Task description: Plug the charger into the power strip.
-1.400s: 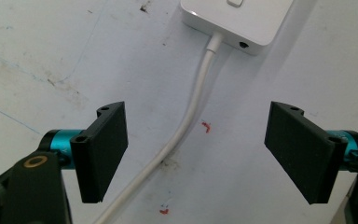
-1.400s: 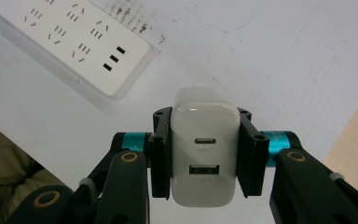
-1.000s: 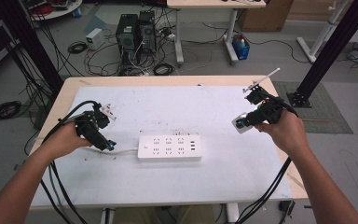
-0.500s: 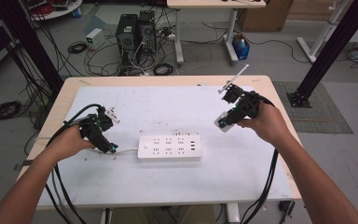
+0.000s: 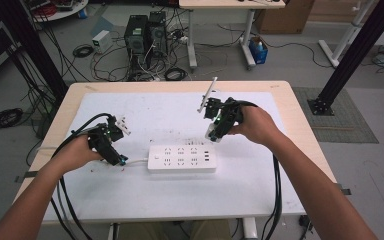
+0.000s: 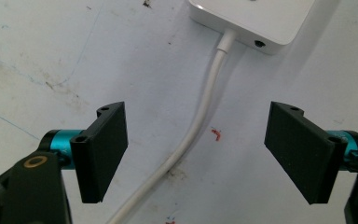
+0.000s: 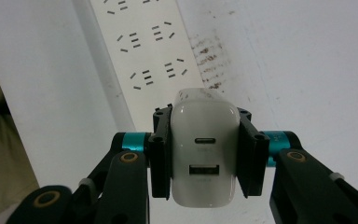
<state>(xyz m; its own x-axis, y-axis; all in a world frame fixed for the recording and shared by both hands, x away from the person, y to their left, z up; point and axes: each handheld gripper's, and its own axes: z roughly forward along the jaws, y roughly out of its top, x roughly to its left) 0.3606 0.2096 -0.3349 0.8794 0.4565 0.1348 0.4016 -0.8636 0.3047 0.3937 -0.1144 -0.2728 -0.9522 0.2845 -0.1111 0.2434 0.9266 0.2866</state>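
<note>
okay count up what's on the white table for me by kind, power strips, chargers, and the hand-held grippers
Power strip: 1
Charger: 1, clamped in the right hand-held gripper
Hand-held grippers: 2, counting the left hand-held gripper, open over the strip's cord
Total: 4

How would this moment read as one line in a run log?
right gripper: shut on charger | above power strip | left gripper: open, astride strip cable
</note>
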